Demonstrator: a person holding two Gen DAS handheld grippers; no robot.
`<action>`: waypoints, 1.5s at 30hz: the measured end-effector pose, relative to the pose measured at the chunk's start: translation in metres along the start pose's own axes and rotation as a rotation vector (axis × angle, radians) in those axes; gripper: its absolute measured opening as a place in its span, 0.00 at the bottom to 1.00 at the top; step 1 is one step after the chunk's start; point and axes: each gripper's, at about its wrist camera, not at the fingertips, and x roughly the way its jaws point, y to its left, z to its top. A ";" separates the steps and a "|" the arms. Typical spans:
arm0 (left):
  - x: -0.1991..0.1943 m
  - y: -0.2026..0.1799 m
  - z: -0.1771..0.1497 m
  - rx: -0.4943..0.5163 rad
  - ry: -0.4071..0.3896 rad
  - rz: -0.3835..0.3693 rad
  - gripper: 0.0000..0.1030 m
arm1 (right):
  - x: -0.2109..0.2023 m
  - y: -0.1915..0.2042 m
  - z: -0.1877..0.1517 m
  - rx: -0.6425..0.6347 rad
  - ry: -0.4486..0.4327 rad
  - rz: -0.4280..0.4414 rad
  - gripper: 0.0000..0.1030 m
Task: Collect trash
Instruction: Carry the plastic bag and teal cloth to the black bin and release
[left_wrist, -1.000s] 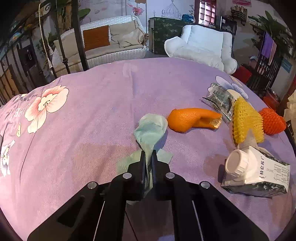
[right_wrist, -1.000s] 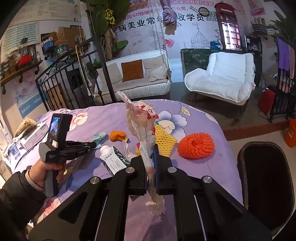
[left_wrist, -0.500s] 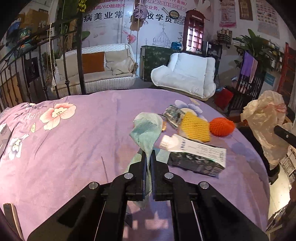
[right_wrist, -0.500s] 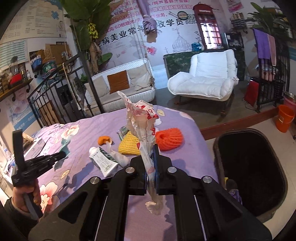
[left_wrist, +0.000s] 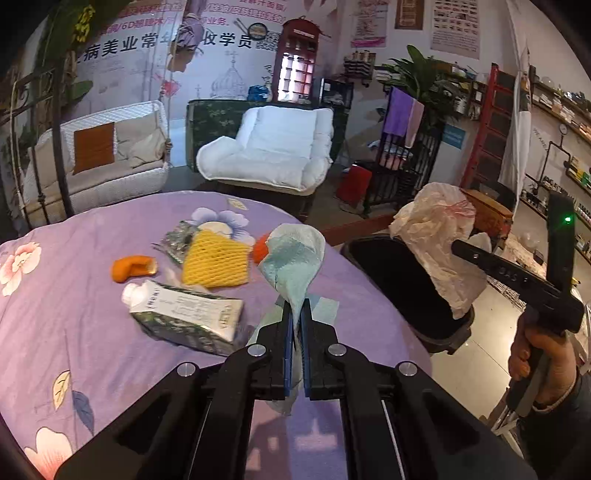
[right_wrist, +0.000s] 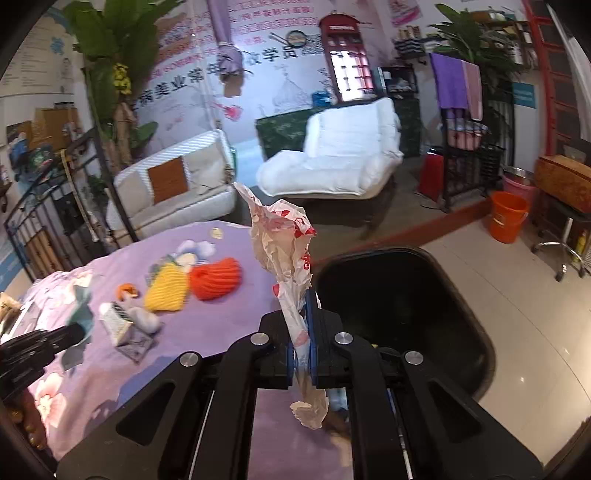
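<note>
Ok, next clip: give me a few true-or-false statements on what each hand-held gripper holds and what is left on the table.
1. The left hand-held gripper is shut on a green tissue. True.
2. The right hand-held gripper is open and holds nothing. False: it is shut on a plastic bag.
3. The bin stands on the table. False: it stands on the floor beside the table.
4. The carton lies on its side on the table. True.
5. The yellow net is already in the bin. False: it lies on the table.
</note>
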 end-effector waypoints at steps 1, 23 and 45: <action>0.005 -0.007 0.001 0.014 0.004 -0.013 0.05 | 0.005 -0.009 0.000 0.009 0.010 -0.022 0.07; 0.054 -0.079 0.001 0.093 0.103 -0.146 0.05 | 0.116 -0.084 -0.035 0.144 0.258 -0.163 0.46; 0.145 -0.154 0.017 0.179 0.255 -0.234 0.05 | -0.009 -0.113 -0.049 0.196 0.055 -0.257 0.69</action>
